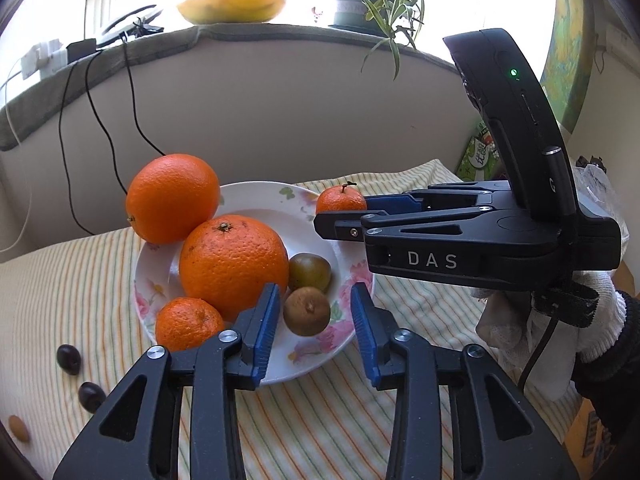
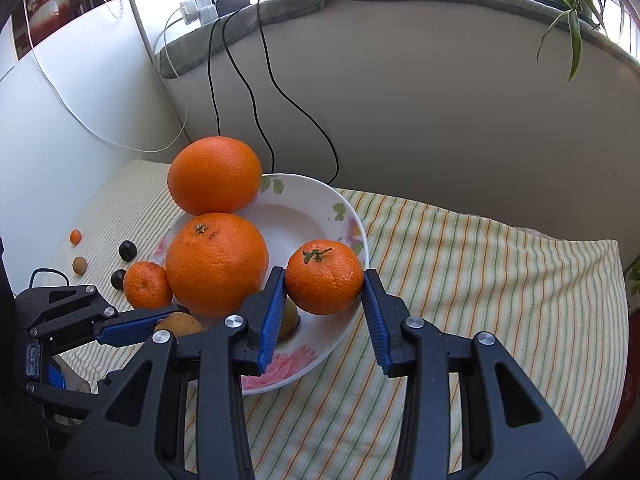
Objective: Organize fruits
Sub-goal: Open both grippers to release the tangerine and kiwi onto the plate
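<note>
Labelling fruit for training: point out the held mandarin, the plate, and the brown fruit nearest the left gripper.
held mandarin (image 2: 324,278), right wrist view, front peel.
plate (image 1: 256,194), left wrist view, far rim.
brown fruit (image 1: 307,311), left wrist view, top.

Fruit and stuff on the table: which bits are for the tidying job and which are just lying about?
For the job: plate, two big oranges, mandarin in the right gripper, mandarin on the plate, two brownish fruits, loose dark fruits.

Lying about: cables, potted plant, yellow bowl.
</note>
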Motion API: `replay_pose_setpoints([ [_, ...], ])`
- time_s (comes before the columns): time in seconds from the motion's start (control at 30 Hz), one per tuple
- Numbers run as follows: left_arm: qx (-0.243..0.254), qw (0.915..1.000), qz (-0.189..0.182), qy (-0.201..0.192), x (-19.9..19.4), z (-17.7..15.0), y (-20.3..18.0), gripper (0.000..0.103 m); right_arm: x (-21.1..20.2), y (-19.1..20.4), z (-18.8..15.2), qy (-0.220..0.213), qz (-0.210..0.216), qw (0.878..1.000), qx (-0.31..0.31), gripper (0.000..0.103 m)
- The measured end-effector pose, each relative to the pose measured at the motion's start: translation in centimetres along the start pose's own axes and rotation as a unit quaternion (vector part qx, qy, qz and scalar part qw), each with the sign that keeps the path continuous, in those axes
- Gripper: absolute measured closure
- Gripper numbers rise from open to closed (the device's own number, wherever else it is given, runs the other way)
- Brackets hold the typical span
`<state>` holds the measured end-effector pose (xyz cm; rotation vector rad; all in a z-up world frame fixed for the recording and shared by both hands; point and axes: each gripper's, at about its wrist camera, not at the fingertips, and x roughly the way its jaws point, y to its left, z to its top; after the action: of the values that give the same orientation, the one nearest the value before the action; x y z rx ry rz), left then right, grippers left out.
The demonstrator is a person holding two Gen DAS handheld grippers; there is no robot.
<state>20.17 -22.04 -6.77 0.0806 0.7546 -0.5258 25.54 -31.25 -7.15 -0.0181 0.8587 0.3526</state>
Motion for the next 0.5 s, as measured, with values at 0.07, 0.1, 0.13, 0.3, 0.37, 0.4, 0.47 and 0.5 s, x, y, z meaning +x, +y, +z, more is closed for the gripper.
replay_pose_setpoints([
  [0.07, -0.003, 1.0000, 0.000, -0.003, -0.2, 0.0, 0.1, 0.054, 0.0, -0.1, 0.0, 0.002, -0.001, 1.000, 0.001, 0.063],
  [0.1, -0.005, 1.0000, 0.000, -0.003, -0.2, 0.0, 0.2, 0.054, 0.0, -0.2, 0.0, 0.002, -0.002, 1.000, 0.002, 0.062],
  [0.13, -0.006, 1.0000, 0.001, -0.003, -0.2, 0.0, 0.3, 0.054, -0.1, -0.2, 0.0, -0.001, -0.002, 1.000, 0.003, 0.055],
  [0.3, -0.008, 1.0000, 0.002, -0.003, -0.4, -0.2, 0.5, 0.054, -1.3, -0.3, 0.3, -0.021, 0.001, 1.000, 0.007, 0.037],
  [0.37, -0.008, 1.0000, 0.001, -0.005, -0.7, -0.2, 0.6, 0.054, -1.5, -0.3, 0.4, -0.022, -0.002, 1.000, 0.009, 0.036],
  [0.4, -0.008, 0.9999, 0.000, -0.007, -1.0, -0.2, 0.6, 0.054, -1.7, -0.2, 0.4, -0.023, -0.003, 1.000, 0.009, 0.035],
  [0.47, -0.008, 0.9999, -0.001, -0.010, -1.3, -0.2, 0.5, 0.054, -1.9, -0.1, 0.4, -0.024, -0.004, 1.000, 0.009, 0.034],
  [0.5, -0.007, 0.9999, 0.000, -0.011, -1.6, -0.2, 0.5, 0.054, -2.0, 0.1, 0.3, -0.024, -0.004, 1.000, 0.009, 0.034],
])
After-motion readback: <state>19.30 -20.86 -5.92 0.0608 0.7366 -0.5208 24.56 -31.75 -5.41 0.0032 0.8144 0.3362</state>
